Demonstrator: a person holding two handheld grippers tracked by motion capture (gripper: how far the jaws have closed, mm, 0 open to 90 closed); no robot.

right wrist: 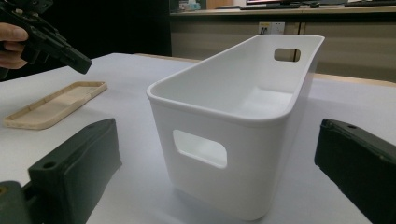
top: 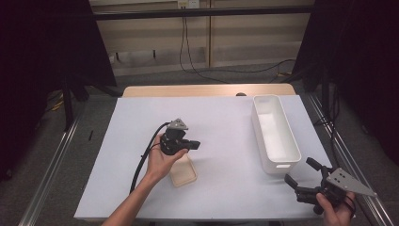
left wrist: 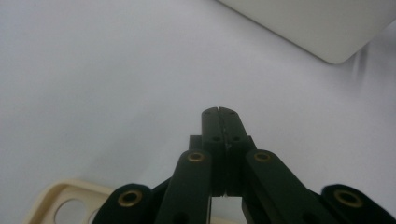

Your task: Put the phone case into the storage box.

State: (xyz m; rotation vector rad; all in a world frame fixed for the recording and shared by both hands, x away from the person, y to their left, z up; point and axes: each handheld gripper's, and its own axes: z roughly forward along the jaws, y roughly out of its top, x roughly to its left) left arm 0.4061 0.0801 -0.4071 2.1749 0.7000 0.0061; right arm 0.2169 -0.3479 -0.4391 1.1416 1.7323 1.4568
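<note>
A pale wood-panelled wall (top: 235, 42) runs behind, a black cable (top: 188, 56) hanging down it to the grey floor (top: 47, 155). Black curtains (top: 357, 61) flank both sides; a white sheet (top: 226, 117) covers the wooden tabletop (top: 207, 90).

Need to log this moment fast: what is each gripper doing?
Left gripper: shut, empty, above the phone case.
Right gripper: open, empty, facing the white bin.
</note>
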